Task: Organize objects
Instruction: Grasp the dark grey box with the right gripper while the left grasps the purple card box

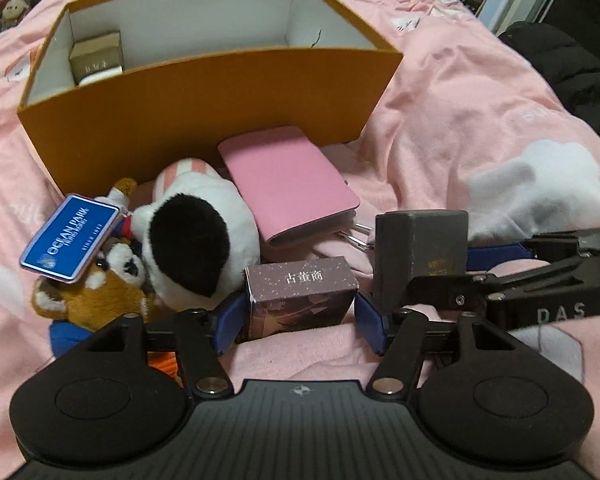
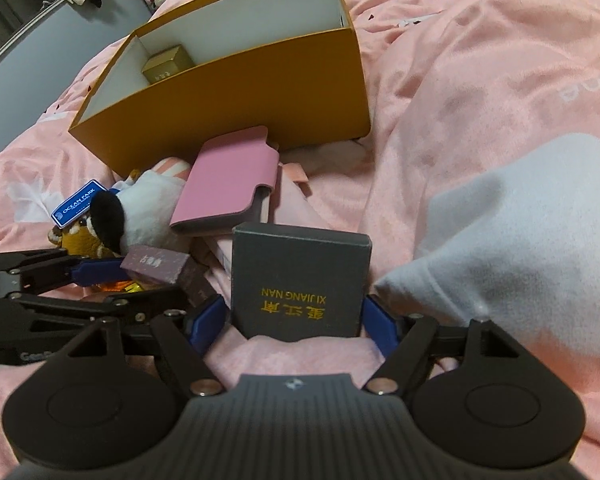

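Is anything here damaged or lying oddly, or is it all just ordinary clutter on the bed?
One small flaw: the orange box has a little tear in its white inner wall, near the far right corner. Otherwise it is clutter: the pink wallet leans on the box, and the plush toys lie in a heap.

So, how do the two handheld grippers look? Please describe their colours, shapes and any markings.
Both look alike. The left gripper and the right gripper have matte black bodies with a ribbed centre plate bearing a small cross emblem, two round black lobes, silver pivot screws, black linkage bars and blue finger pads. Pale lettering marks their sides. No cables or sleeves show.
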Motion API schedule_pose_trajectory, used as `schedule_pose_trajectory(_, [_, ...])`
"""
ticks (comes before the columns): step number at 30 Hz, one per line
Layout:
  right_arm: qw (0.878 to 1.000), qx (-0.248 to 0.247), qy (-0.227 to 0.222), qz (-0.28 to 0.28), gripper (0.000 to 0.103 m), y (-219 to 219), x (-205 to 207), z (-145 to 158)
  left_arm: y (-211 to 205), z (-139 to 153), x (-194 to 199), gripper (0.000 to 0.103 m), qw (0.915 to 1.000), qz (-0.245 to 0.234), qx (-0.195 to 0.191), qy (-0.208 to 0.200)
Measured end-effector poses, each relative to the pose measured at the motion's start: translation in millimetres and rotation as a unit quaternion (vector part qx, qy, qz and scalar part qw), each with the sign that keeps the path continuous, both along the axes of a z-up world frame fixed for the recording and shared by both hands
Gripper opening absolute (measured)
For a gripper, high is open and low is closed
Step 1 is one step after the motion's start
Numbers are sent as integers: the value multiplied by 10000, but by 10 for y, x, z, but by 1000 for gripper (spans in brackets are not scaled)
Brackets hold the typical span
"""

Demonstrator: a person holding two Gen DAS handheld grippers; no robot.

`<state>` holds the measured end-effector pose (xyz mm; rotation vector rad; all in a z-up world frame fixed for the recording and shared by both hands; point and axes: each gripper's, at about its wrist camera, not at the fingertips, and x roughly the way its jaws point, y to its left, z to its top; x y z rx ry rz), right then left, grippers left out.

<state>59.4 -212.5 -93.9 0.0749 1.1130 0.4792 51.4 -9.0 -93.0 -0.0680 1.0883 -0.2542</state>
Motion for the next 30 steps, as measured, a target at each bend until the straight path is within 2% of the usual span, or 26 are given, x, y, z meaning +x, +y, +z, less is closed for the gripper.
schedule_pose_trajectory(7, [9990,299,273,-189,78,-40,124,-137,-36,-128,91,71,9996,272,-55,83])
schedule_pose_trajectory(11, [9992,337,131,-186,76,-39,75,-98,-12,-89,24,70,9995,289,-128,-76])
schedule_pose_trajectory(17, [9985,399,-373,31,76,-31,-5,169,176,178,-97,69,9967,323,-572,-474])
schedule_pose_trajectory(20, [9975,566,-382,178,76,5,81,305,245,403,-105,69,9951,332,-548,-759])
schedule_pose_trajectory(22, [9967,642,-367,323,76,49,163,389,330,541,-77,69,9939,378,-651,-806])
schedule_pose_trajectory(25, [9957,698,-369,487,76,172,311,500,480,742,20,69,9926,522,-805,-738])
schedule_pose_trajectory(27, [9951,757,-285,562,76,271,425,523,586,823,113,69,9919,611,-1005,-476])
schedule_pose_trajectory(30, [9951,713,-175,656,76,432,587,484,699,826,308,69,9918,693,-1066,-146])
